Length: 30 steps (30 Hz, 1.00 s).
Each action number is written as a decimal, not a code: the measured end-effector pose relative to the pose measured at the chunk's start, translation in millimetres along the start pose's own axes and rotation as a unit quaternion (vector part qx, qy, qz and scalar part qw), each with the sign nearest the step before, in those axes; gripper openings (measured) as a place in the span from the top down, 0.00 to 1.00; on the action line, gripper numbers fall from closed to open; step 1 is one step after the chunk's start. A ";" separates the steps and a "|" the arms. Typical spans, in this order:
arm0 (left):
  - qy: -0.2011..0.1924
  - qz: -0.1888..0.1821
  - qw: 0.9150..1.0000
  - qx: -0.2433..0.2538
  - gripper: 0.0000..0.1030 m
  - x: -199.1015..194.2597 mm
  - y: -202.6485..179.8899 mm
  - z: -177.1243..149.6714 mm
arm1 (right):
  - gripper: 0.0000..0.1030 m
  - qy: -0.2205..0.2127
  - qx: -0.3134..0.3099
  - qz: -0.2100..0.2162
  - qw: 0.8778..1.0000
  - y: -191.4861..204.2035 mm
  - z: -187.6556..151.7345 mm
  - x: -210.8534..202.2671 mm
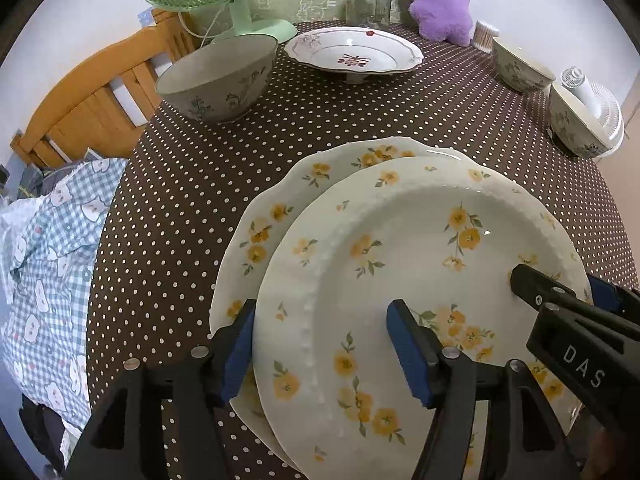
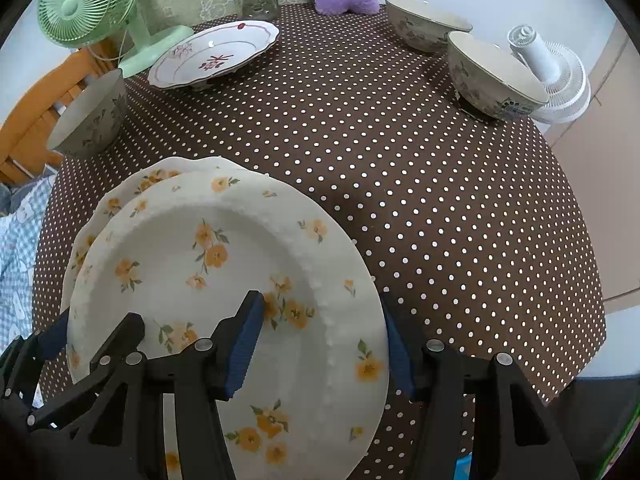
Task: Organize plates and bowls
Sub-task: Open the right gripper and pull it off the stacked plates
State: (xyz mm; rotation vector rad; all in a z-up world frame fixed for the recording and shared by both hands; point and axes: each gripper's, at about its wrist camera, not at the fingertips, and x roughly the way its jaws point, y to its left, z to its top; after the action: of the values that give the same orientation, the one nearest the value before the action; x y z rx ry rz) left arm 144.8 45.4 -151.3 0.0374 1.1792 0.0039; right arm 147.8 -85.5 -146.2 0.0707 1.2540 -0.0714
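Resting off-centre on a matching scalloped plate [image 1: 280, 200], the yellow-flowered white china plate [image 1: 400, 248]; left gripper [image 1: 320, 344] and right gripper [image 2: 320, 344] each straddle its rim, jaws apart.

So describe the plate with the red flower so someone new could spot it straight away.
On the brown polka-dot tablecloth, look to the far edge, beside the green fan. The red-flower plate sits there alone, on a raised foot; the yellow-flowered plates are stacked near the camera.

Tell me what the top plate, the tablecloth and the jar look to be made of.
Top plate: likely glazed ceramic; glossy white with printed yellow flowers and a raised beaded ring. Tablecloth: looks like a smooth cloth or coated fabric, brown with white dots, draping over the edge; which one is unclear. Jar: clear glass by its transparency and reflections, with a dark lid.
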 end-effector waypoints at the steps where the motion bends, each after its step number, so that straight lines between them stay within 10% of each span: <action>1: 0.001 0.001 1.000 0.000 0.35 0.2 -0.4 0.5 | 0.41 0.002 -0.001 0.002 1.000 0.3 -0.1 0.1; 11: -0.001 0.016 0.999 0.042 0.18 -1.7 -11.7 -2.0 | 0.41 0.016 -0.001 -0.004 1.000 -8.6 -15.4 -17.6; 16: 0.000 0.012 1.000 0.024 0.18 -2.3 -2.6 1.0 | 0.66 0.007 -0.019 -0.004 1.000 -1.8 -16.6 -25.0; 30: -0.003 -0.004 1.000 0.012 0.18 -10.2 10.4 3.5 | 0.65 0.011 -0.019 -0.003 1.000 15.7 -3.9 -14.0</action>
State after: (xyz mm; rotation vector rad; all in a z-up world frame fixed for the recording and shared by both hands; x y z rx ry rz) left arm 144.3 55.5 -140.3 0.0538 1.1729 -0.0182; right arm 141.3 -69.3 -133.9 0.0347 1.2762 -0.0526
